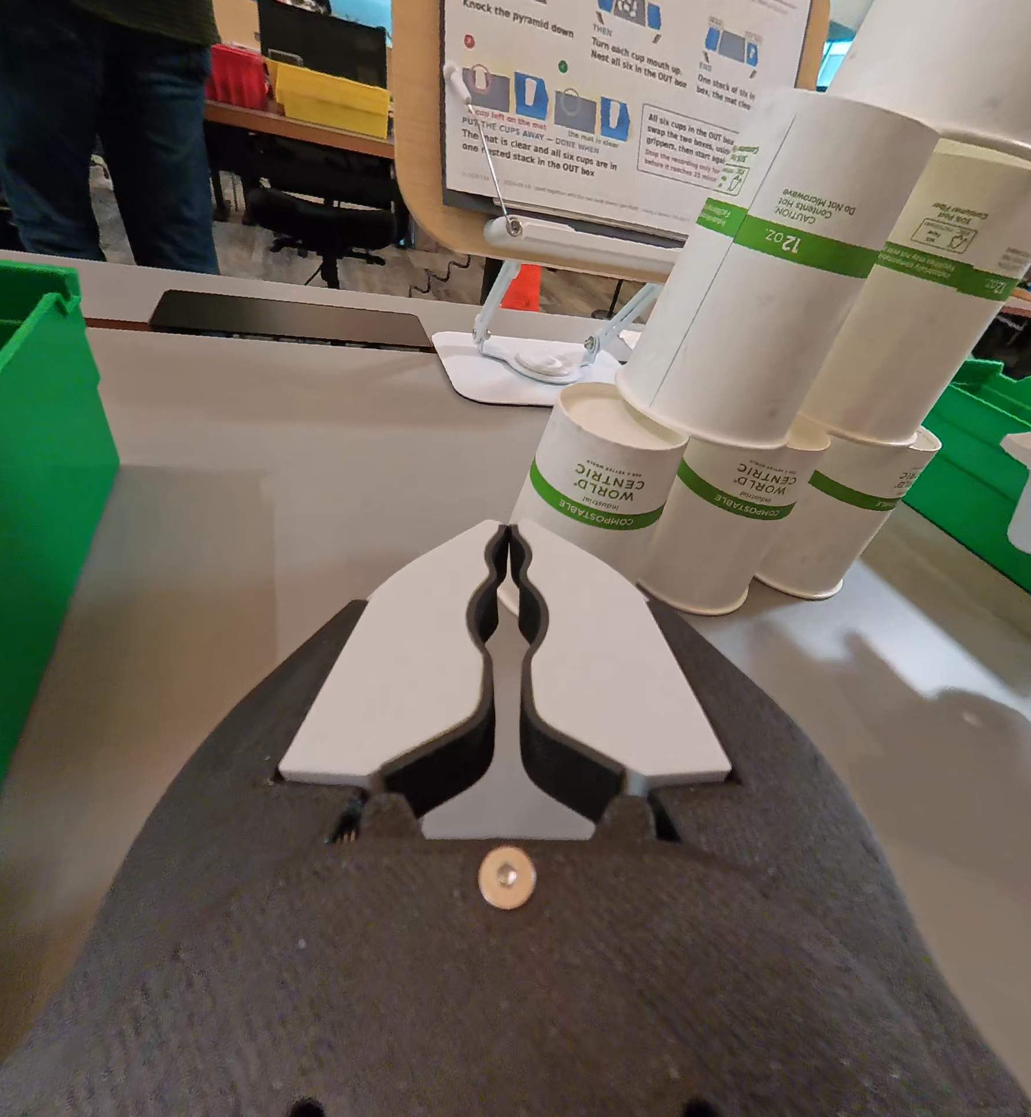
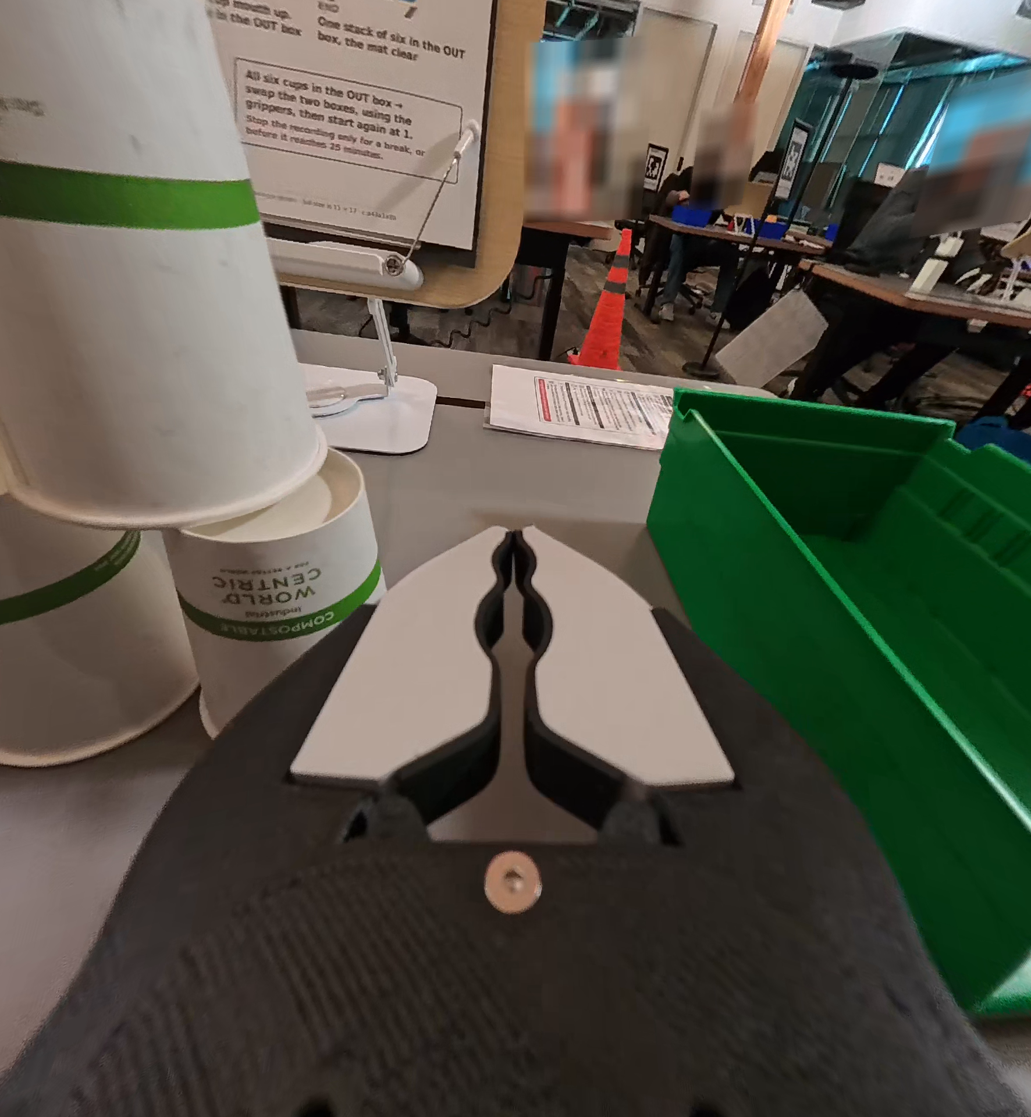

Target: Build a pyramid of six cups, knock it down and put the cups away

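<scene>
White paper cups with green bands stand upside down in a pyramid on the grey table. In the left wrist view the bottom row holds a left cup, a middle cup and a right cup; two cups rest on them and a top cup sits above. My left gripper is shut and empty, its tips just before the left bottom cup. My right gripper is shut and empty, beside the pyramid's right bottom cup, under a second-row cup.
A green bin stands left of the pyramid, another green bin right of it. A document stand with a printed sheet stands behind the cups. A paper sheet lies at the table's back. An orange cone and desks stand beyond.
</scene>
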The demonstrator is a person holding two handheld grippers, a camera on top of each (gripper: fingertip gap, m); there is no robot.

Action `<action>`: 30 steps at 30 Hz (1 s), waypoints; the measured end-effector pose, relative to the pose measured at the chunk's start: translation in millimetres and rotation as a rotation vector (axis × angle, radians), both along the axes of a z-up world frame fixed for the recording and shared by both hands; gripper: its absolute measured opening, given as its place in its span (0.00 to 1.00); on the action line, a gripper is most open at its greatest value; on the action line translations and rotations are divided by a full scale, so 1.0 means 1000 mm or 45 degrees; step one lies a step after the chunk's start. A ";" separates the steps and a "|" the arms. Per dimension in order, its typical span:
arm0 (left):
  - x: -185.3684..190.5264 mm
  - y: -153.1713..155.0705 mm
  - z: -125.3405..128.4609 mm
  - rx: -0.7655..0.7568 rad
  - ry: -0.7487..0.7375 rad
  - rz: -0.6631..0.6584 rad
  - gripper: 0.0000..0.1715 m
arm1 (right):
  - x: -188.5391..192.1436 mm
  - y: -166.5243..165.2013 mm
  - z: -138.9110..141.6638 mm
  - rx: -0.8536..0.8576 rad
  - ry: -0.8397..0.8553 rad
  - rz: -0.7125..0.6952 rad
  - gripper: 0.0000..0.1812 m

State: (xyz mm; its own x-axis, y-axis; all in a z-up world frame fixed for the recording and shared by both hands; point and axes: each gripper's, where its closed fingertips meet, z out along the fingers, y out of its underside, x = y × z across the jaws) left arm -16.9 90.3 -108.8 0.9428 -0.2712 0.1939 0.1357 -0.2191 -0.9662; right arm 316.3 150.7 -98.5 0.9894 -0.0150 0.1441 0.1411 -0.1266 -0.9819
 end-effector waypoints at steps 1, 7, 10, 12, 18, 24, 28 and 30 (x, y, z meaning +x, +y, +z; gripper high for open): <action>-0.002 -0.001 -0.001 -0.005 0.000 0.005 0.00 | 0.001 0.001 -0.001 -0.011 0.022 -0.004 0.00; -0.011 -0.006 -0.007 -0.048 0.001 0.039 0.00 | 0.005 0.010 -0.011 -0.094 0.165 -0.015 0.00; -0.020 -0.006 -0.009 -0.057 0.025 0.077 0.00 | 0.007 0.012 -0.010 -0.099 0.197 -0.017 0.00; -0.028 -0.005 -0.011 -0.069 0.026 0.116 0.00 | 0.007 0.013 -0.011 -0.105 0.217 -0.010 0.00; -0.040 -0.003 -0.012 -0.093 -0.085 0.172 0.00 | 0.009 0.012 -0.012 -0.122 0.260 0.001 0.00; -0.027 -0.006 -0.007 -0.057 -0.081 0.109 0.01 | 0.007 0.010 -0.010 -0.127 0.275 0.026 0.00; -0.018 -0.006 -0.009 -0.054 -0.012 0.075 0.01 | 0.004 0.011 -0.012 -0.140 0.279 0.043 0.00; -0.015 -0.006 -0.010 -0.060 -0.003 0.059 0.02 | 0.003 0.011 -0.013 -0.144 0.276 0.049 0.00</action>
